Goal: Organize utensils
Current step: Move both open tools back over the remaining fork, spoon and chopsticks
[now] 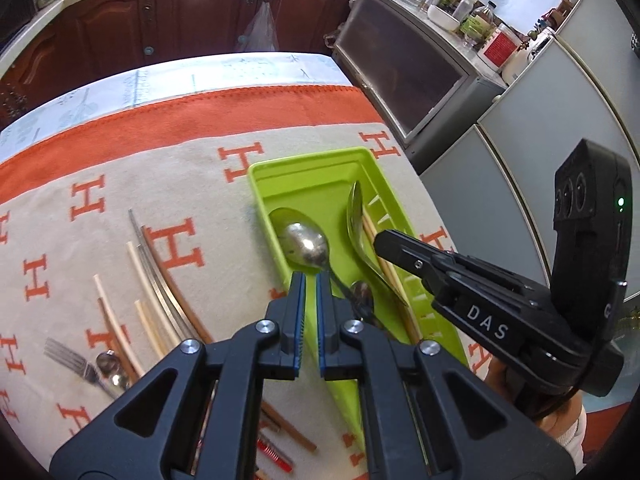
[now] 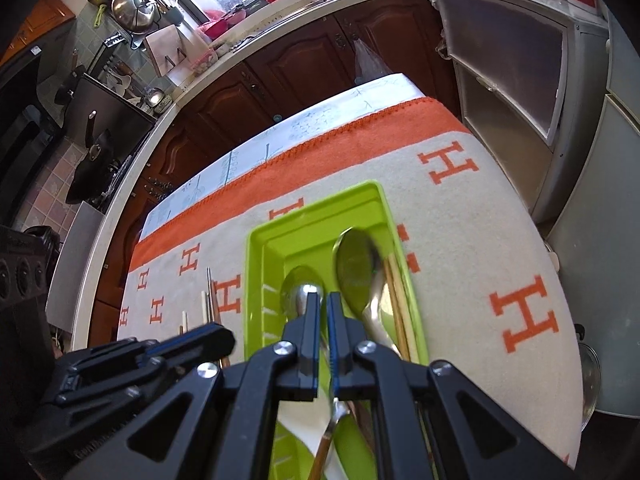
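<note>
Green tray on blanket-covered desk, holding two spoons and chopsticks. Left gripper nearly closed, empty, over tray's edge. Right gripper nearly closed above tray, with a thin handle between its fingers. Loose chopsticks and fork on blanket.

A long lime-green plastic tray lies on the blanket. Inside it rest a shiny steel spoon, bowl up, a larger steel spoon and pale wooden chopsticks along its slotted side. Left of the tray lie loose wooden and metal chopsticks, a steel fork and a small spoon.
</note>
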`<state>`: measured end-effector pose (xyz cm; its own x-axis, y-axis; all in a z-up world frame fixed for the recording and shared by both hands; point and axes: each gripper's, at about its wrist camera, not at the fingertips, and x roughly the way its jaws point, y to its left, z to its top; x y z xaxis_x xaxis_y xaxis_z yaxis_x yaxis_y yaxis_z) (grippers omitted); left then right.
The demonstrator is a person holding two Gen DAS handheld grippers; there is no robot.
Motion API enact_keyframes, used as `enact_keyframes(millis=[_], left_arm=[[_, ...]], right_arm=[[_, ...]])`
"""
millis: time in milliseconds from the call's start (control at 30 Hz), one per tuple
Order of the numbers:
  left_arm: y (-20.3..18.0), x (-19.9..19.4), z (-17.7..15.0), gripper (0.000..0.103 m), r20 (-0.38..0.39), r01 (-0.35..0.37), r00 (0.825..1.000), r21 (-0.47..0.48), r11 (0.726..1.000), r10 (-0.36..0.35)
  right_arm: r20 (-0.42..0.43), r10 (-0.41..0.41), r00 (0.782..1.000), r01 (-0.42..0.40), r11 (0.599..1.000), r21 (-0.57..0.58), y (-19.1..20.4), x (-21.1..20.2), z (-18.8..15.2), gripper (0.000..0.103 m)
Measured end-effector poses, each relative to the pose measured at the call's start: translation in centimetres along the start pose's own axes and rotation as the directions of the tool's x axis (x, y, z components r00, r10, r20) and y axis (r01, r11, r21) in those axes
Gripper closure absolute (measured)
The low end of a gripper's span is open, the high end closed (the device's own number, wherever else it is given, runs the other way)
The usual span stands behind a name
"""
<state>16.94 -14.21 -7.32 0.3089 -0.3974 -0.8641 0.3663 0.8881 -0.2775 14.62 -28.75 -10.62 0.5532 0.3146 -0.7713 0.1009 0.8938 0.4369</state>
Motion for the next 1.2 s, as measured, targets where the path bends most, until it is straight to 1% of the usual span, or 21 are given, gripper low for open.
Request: enact_keyframes(millis=[67, 267, 433, 700, 800, 967, 1067, 1200], left_arm=[[0.3, -0.9, -1.0, 0.102, 0.000, -0.029, 1.000, -0.002, 1.000, 0.029], [2.3, -3.6, -4.9, 0.102, -0.002, -0.077, 0.997, -0.035, 0.996, 0.077], [4.1, -5.5, -8.3, 0.102, 0.006, -0.129, 0.992, -0.049, 0.990, 0.130], [7.8, -8.5, -12.8, 0.102, 0.022, -0.162, 0.986, -0.110, 0.981, 0.166], [9.8, -9.4, -14.2, 0.102, 0.020, -0.169, 0.985, -0.152, 0.974, 0.174], [13.3, -10.2, -16.0, 0.102, 0.007, -0.186, 0.981, -0.231, 0.955, 0.193], [14.7, -10.1, -16.7, 0.102, -0.009, -0.210, 0.977, -0.255, 0.944, 0.215], [16.4, -9.4, -17.7, 0.102, -0.035, -0.218, 0.975, -0.286, 0.933, 0.218]], right_arm=[[-0.006, -0.003, 1.000, 0.003, 1.000, -0.005, 0.3, -0.4, -0.9, 0.098], [-0.029, 0.001, 1.000, -0.001, 1.000, -0.016, 1.5, -1.2, -3.8, 0.098], [-0.047, 0.011, 0.999, -0.014, 0.998, -0.053, 3.5, -2.0, -6.0, 0.098], [-0.052, 0.024, 0.998, -0.030, 0.992, -0.125, 7.5, -3.7, -8.8, 0.098], [-0.067, 0.027, 0.997, -0.037, 0.987, -0.154, 9.1, -3.9, -9.6, 0.099], [-0.099, 0.043, 0.994, -0.062, 0.979, -0.195, 11.4, -3.7, -10.4, 0.099], [-0.118, 0.051, 0.992, -0.076, 0.972, -0.222, 12.7, -3.2, -10.8, 0.099], [-0.163, 0.063, 0.985, -0.102, 0.964, -0.244, 14.0, -1.5, -11.1, 0.099]])
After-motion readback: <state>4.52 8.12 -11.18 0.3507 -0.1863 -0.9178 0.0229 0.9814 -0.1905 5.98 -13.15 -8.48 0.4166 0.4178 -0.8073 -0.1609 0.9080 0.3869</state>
